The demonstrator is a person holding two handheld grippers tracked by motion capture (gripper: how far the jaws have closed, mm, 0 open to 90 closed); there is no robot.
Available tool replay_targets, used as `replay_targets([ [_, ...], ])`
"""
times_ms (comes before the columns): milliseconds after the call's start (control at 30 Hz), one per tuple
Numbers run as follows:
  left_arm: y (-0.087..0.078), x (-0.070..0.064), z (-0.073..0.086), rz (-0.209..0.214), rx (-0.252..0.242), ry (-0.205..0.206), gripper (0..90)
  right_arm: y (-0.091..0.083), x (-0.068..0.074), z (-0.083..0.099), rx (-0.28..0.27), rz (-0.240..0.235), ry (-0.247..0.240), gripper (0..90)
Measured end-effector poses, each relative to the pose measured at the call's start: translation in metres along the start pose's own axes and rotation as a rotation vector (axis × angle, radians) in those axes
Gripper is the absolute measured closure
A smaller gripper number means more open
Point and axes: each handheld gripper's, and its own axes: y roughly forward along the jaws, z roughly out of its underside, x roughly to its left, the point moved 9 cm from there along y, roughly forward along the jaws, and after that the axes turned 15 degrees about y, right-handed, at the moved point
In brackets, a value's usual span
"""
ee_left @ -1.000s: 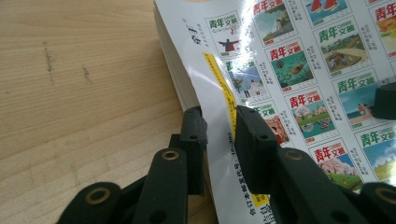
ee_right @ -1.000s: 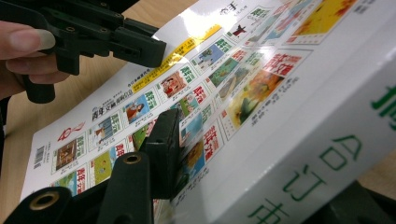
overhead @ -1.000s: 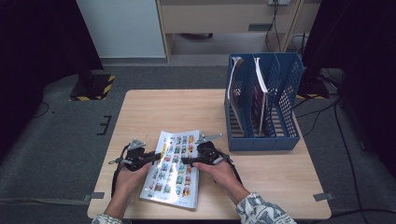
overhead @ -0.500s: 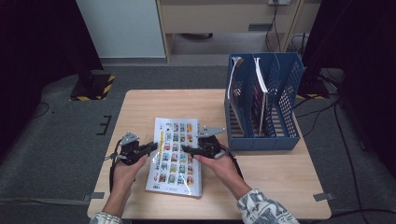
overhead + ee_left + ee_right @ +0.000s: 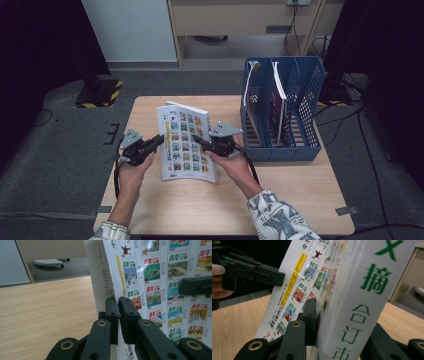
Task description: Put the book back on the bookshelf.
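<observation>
Thick magazine [image 5: 185, 142] with cover of small colour pictures at table [image 5: 150, 205] centre, tilted up, far edge raised. Left gripper [image 5: 159, 141] at 9 o'clock of magazine, jaws clenched on its left edge. Right gripper [image 5: 196, 140] at 3 o'clock, jaws grasping spine side. Blue file rack [image 5: 282, 150] with two booklets stands at 3 o'clock of table, just beside right gripper.

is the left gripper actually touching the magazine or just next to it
Touching. In the left gripper view the left gripper has both jaws closed on the edge of the magazine, cover pinched between them with no gap.
</observation>
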Motion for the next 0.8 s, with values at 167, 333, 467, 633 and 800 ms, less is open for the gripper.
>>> replay_targets([
  [167, -0.015, -0.007, 0.01, -0.005, 0.024, 0.022, 83.3, -0.007, 0.011, 0.006, 0.0, -0.029, -0.014, 69.8],
  [333, -0.017, -0.007, 0.015, 0.004, 0.032, 0.002, 81.8, -0.012, 0.02, 0.008, -0.007, -0.054, -0.012, 71.6],
  [467, -0.015, -0.004, 0.016, 0.021, 0.019, -0.037, 82.7, -0.01, 0.02, 0.006, -0.015, -0.062, 0.011, 72.5],
  [633, -0.006, 0.001, 0.009, 0.017, 0.016, -0.026, 84.8, -0.006, 0.016, 0.002, -0.03, -0.061, 0.024, 72.8],
  [800, 0.003, 0.01, -0.008, -0.012, -0.037, -0.007, 85.3, 0.0, 0.005, -0.017, -0.091, -0.042, 0.012, 73.3],
])
